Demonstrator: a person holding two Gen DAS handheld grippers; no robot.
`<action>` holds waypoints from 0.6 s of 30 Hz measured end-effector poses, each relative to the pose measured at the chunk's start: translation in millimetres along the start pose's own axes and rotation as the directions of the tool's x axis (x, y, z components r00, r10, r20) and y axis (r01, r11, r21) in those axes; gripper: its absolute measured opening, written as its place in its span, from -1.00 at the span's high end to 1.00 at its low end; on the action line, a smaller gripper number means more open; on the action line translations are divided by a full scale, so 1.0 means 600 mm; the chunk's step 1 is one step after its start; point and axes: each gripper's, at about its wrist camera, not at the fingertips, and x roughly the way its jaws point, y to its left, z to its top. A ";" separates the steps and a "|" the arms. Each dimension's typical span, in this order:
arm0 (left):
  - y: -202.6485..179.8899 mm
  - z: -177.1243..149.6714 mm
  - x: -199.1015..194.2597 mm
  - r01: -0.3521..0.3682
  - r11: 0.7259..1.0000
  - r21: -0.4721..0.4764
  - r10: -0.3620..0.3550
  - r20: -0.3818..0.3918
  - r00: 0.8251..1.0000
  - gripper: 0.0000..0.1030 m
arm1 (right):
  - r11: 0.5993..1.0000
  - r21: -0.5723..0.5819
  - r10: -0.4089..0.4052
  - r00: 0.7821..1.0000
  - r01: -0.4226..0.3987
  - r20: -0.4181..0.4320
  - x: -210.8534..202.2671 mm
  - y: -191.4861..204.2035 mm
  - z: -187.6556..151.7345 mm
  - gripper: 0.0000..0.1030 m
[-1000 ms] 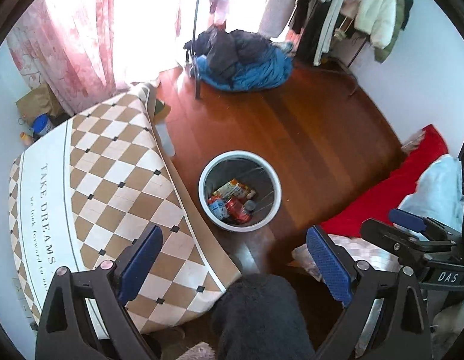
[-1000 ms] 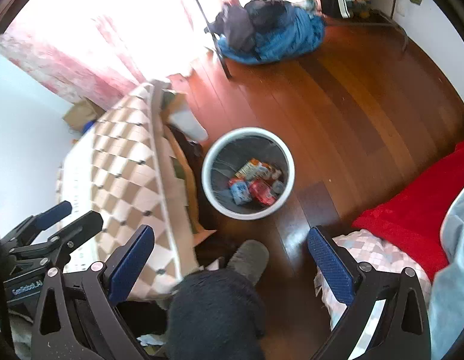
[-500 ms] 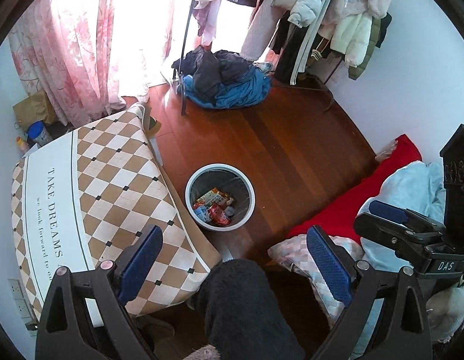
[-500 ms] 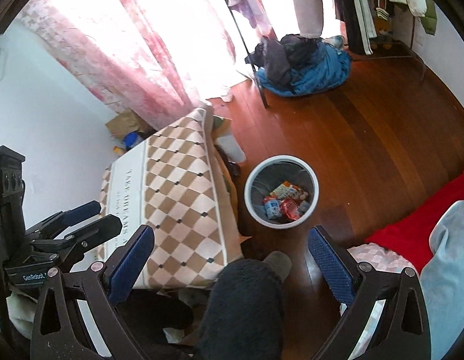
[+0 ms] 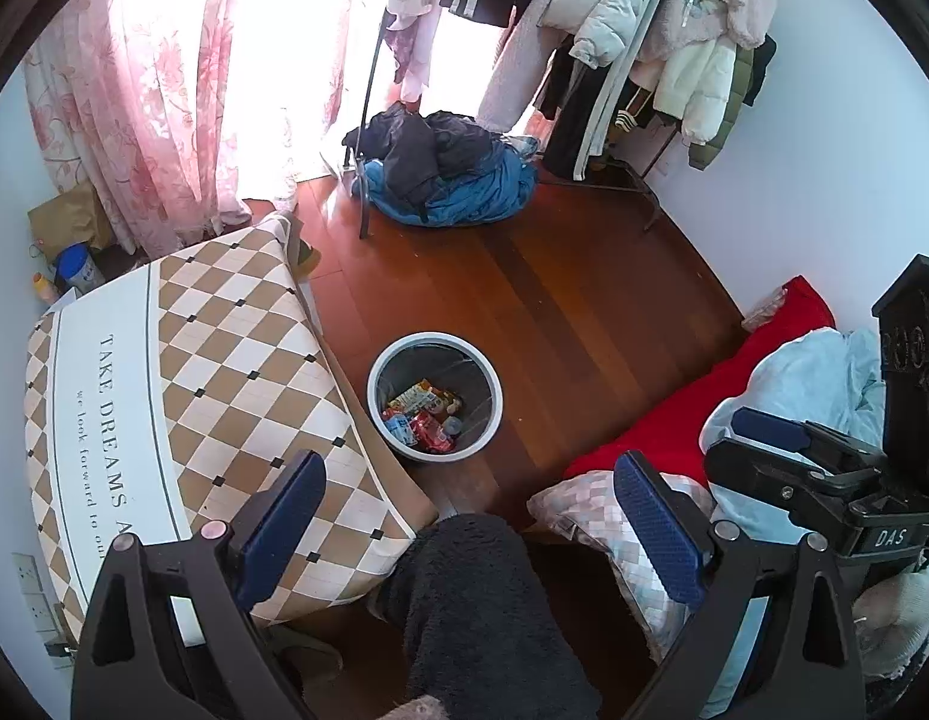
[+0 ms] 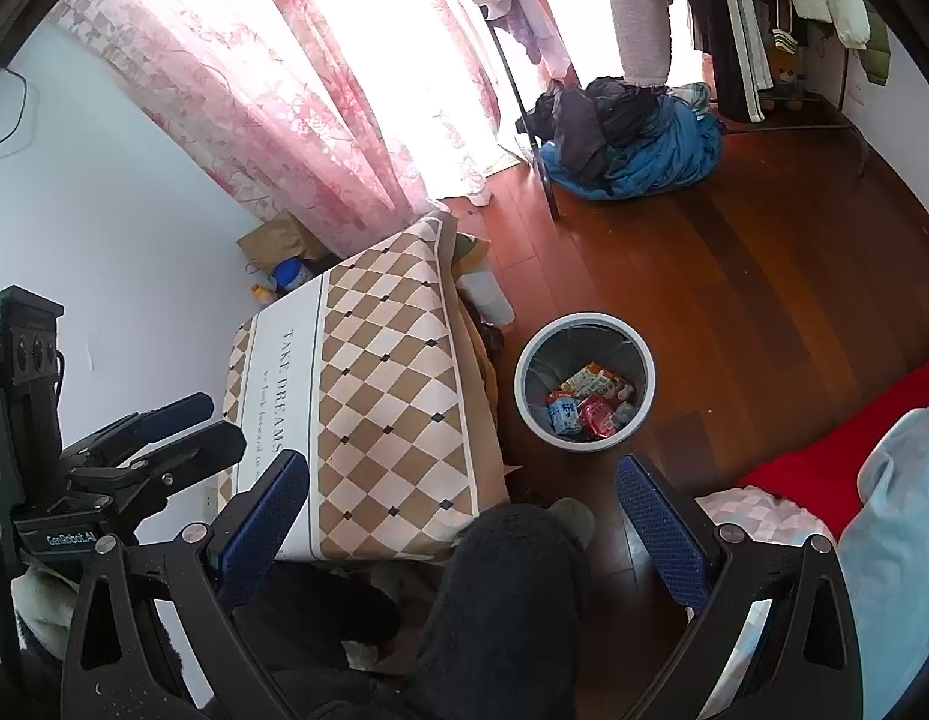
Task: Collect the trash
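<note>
A round grey waste bin point(image 5: 380, 375) point(image 6: 527, 360) stands on the wooden floor beside the table. Inside lie several colourful wrappers point(image 5: 425, 414) point(image 6: 587, 402). My left gripper point(image 5: 470, 513) is open and empty, held high above the floor and well back from the bin. My right gripper point(image 6: 461, 513) is open and empty too, at a similar height. The right gripper also shows at the right edge of the left wrist view point(image 5: 788, 450); the left gripper shows at the left edge of the right wrist view point(image 6: 158, 432).
A low table with a chequered cloth point(image 5: 182, 396) point(image 6: 374, 396) stands left of the bin. A red blanket point(image 5: 704, 402), a pale blue cover and a checked pillow point(image 5: 590, 510) lie right. A blue clothes pile point(image 5: 446, 180) and a coat rack point(image 5: 644, 60) stand at the back. A dark-trousered leg point(image 5: 482, 612) is below.
Both grippers have risen and pulled back from the bin, which now looks smaller and farther. More of the curtain, rack and walls has come into view. Both stay open.
</note>
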 end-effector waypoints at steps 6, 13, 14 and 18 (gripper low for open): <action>-0.004 -0.002 -0.001 0.002 1.000 -0.005 -0.002 -0.002 1.000 -1.00 | 1.000 -0.008 -0.008 1.000 0.008 -0.007 -0.003 0.001 -0.004 -1.00; -0.005 -0.005 -0.002 0.003 1.000 -0.004 -0.003 -0.001 1.000 -1.00 | 1.000 -0.014 -0.013 1.000 0.013 -0.013 -0.006 -0.001 -0.006 -1.00; -0.006 -0.006 -0.001 0.004 1.000 -0.005 -0.004 -0.002 1.000 -1.00 | 1.000 -0.013 -0.013 1.000 0.013 -0.014 -0.005 -0.002 -0.007 -1.00; -0.006 -0.008 -0.001 0.005 1.000 -0.004 -0.005 -0.003 1.000 -1.00 | 1.000 -0.010 -0.012 1.000 0.011 -0.016 -0.007 -0.003 -0.011 -1.00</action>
